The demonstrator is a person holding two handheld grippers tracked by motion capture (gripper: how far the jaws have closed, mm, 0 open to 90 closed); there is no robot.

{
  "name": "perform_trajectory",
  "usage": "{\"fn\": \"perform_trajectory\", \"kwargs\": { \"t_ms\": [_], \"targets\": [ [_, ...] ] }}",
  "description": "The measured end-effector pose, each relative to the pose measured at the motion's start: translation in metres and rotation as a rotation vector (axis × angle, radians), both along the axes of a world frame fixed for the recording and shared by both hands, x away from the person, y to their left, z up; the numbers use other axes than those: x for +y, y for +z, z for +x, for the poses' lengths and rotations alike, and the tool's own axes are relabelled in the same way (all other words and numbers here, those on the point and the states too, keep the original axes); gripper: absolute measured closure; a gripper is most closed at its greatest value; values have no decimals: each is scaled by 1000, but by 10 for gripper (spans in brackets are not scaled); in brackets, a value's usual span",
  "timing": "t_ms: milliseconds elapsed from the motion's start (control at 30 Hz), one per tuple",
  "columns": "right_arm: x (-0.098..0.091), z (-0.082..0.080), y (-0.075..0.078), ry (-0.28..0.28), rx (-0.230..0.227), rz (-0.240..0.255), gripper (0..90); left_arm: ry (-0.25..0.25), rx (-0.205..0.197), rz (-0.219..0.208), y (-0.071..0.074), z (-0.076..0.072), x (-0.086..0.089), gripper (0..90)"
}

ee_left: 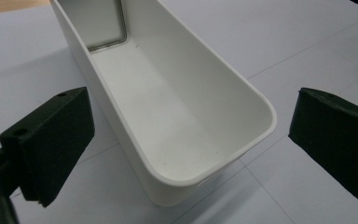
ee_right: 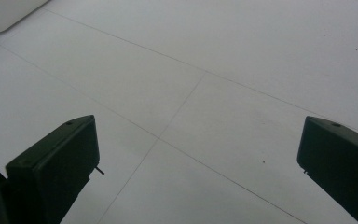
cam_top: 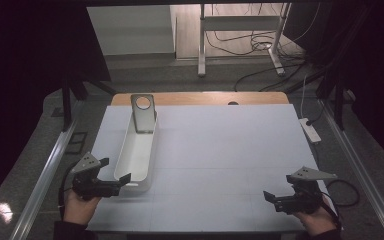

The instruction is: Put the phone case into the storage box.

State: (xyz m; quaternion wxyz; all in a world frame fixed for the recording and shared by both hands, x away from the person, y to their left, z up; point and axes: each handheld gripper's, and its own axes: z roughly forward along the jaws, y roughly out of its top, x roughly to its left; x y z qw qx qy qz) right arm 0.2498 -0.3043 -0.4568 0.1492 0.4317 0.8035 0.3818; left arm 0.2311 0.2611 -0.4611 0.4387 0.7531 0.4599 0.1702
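A long, narrow white bin lies lengthwise on the left part of the white table top. A grey metal plate with a round hole leans up out of the bin's far end. My left gripper is open, its jaws standing to either side of the bin's near end without touching it. In the left gripper view the empty bin runs away between the wide-apart jaws of the left gripper, with the metal plate at the top. My right gripper is open at the near right, over bare table.
A wooden strip edges the table's far side. A white power strip lies off the right edge. Metal rails run along both sides. A metal frame and cables stand on the floor behind. A corner of the bin shows in the right gripper view.
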Motion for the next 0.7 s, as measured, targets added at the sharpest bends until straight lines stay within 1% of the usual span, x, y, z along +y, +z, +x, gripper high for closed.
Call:
{"fn": "perform_trajectory", "kwargs": {
  "t_ms": [333, 700],
  "targets": [
    [0, 0, 0, 0, 0, -1, 0, 14, 4, -6, -2, -9, 6, 5],
    [0, 0, 0, -1, 1, -2, 0, 30, 4, -1, -4, -18, 13, 4]
  ]
}}
